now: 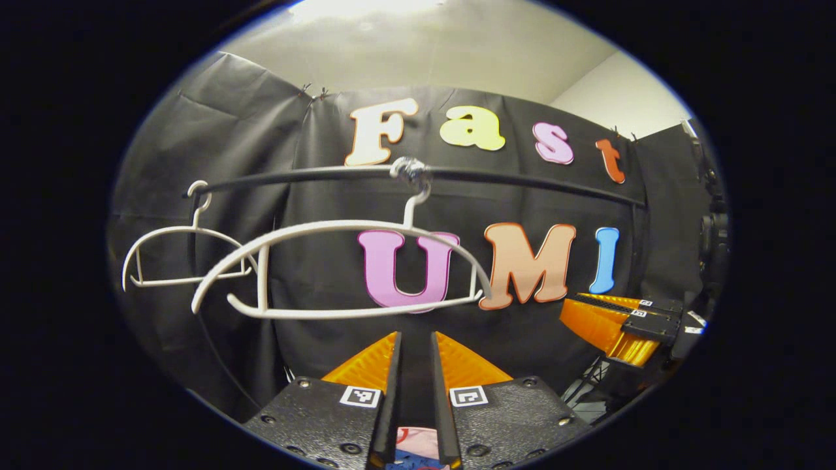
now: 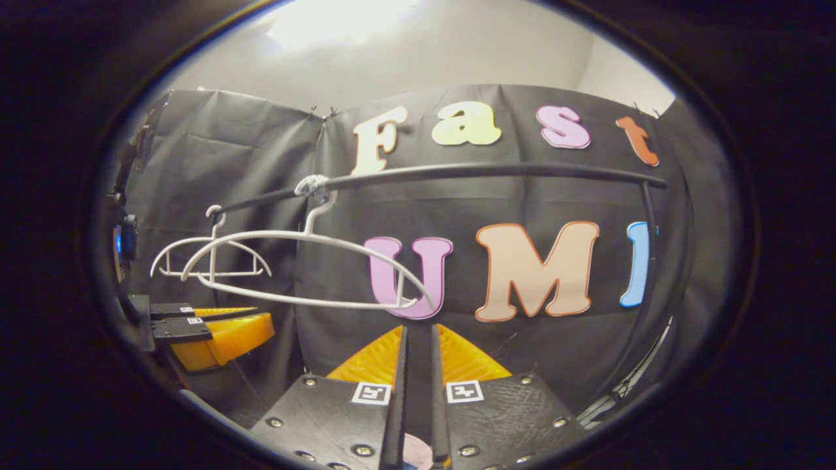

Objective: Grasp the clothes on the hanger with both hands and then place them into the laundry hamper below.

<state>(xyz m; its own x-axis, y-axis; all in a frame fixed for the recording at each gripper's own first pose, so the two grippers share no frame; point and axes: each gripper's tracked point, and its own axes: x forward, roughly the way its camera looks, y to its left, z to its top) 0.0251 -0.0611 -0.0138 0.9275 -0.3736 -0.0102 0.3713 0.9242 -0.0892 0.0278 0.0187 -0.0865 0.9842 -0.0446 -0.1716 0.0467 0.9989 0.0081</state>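
In the left gripper view, the left hand-held gripper points up toward the booth wall, its two orange ribbed fingers on black mounts standing close together with only a narrow dark gap between them. At the base of that gap a bit of pink and blue cloth shows between the finger mounts; whether the fingers press on it cannot be told. Just beyond the fingertips hangs a bare white plastic clothes hanger, tilted, its hook over a black horizontal rail. A second bare white hanger hangs farther left on the same rail. Low at the right edge, the right hand-held gripper shows side-on, its orange fingers drawn nearly together.

In the right gripper view, the right hand-held gripper also aims upward, its orange fingers near each other with a slim gap. A small pale pink patch sits at the bottom of that gap; what it is, and whether it is gripped, cannot be told. The nearer white hanger hangs above and left of the fingertips, the farther one behind it, both on the rail. The left hand-held gripper appears low at the left.
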